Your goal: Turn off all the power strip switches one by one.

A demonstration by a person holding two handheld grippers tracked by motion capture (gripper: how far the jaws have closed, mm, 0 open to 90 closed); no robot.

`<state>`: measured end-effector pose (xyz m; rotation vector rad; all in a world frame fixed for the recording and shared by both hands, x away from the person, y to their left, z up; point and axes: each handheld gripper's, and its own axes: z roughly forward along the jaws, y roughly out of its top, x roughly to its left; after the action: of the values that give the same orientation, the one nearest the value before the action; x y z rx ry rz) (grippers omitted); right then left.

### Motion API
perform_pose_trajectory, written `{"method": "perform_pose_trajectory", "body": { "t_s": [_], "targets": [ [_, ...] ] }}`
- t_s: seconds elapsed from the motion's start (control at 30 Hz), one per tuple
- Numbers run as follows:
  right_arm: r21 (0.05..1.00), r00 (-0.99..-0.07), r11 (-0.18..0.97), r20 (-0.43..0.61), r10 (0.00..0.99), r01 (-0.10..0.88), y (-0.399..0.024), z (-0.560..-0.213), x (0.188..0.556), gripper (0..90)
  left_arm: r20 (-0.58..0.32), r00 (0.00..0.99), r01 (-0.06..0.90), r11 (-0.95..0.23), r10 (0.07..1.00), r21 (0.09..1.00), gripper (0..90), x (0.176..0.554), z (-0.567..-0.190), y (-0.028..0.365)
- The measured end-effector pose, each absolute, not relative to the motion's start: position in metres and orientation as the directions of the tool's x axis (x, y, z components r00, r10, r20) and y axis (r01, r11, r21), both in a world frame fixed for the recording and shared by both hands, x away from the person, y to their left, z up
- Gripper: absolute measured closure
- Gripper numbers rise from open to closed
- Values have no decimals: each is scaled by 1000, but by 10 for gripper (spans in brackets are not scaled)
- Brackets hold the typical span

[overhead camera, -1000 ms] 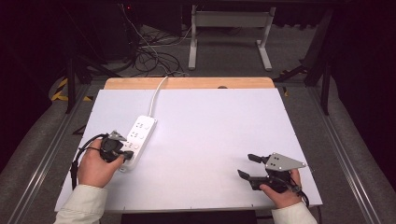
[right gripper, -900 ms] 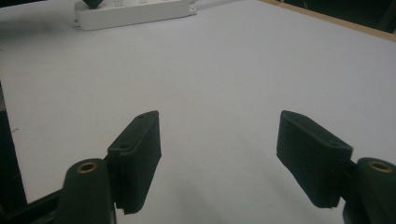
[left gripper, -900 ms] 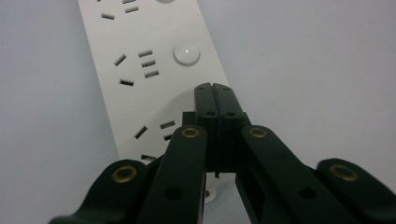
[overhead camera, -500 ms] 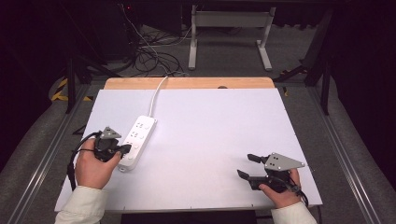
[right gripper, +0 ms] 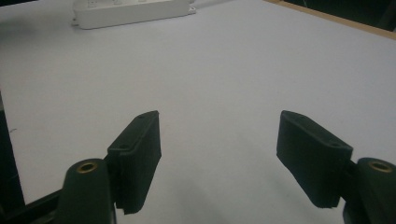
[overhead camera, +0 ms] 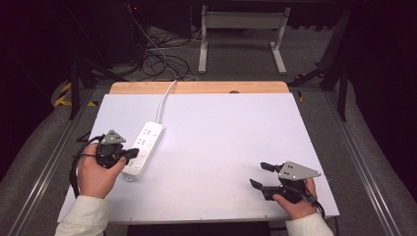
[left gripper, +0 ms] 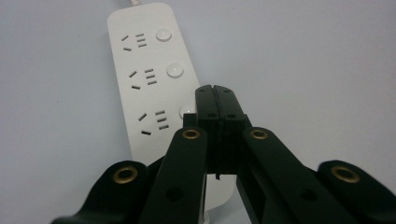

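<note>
Lying on the white table (overhead camera: 221,142), left of centre: one white power strip (overhead camera: 144,149), long axis running from the near left toward the far edge, its white cord (overhead camera: 164,98) leading off over the wooden far edge of the table.
- Power strip, left gripper view (left gripper: 149,79): three socket groups in a row, each with a round white button beside it; the nearest button is partly hidden behind the jaw tips.
- Left gripper (overhead camera: 129,154): held in the left hand (overhead camera: 96,172) at the table's left side, jaws pressed together with nothing between them, tips over the near end of the strip. Whether they touch its surface cannot be told.
- Right gripper (overhead camera: 261,175): held in the right hand (overhead camera: 295,204) near the table's near right corner, well apart from the strip. Jaws spread wide and empty, pointing left across bare table top.
- Right gripper view: strip (right gripper: 130,11) seen far off, at the top left.
- Floor beyond the table: dark cables (overhead camera: 157,61) and a grey metal stand (overhead camera: 241,34).
</note>
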<state>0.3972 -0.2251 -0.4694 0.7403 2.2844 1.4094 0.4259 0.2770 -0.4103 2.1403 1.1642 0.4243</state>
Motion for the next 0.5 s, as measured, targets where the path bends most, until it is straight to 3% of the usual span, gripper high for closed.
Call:
{"method": "perform_pose_trajectory", "body": {
  "t_s": [0.23, 0.5],
  "targets": [
    [895, -799, 370, -27, 600, 247, -225, -469, 397, 312, 8, 571, 612, -433, 821, 662, 900, 444, -421, 273],
    [894, -800, 371, -24, 600, 251, -225, -471, 398, 312, -25, 561, 635, -412, 827, 653, 900, 458, -431, 273]
  ]
}}
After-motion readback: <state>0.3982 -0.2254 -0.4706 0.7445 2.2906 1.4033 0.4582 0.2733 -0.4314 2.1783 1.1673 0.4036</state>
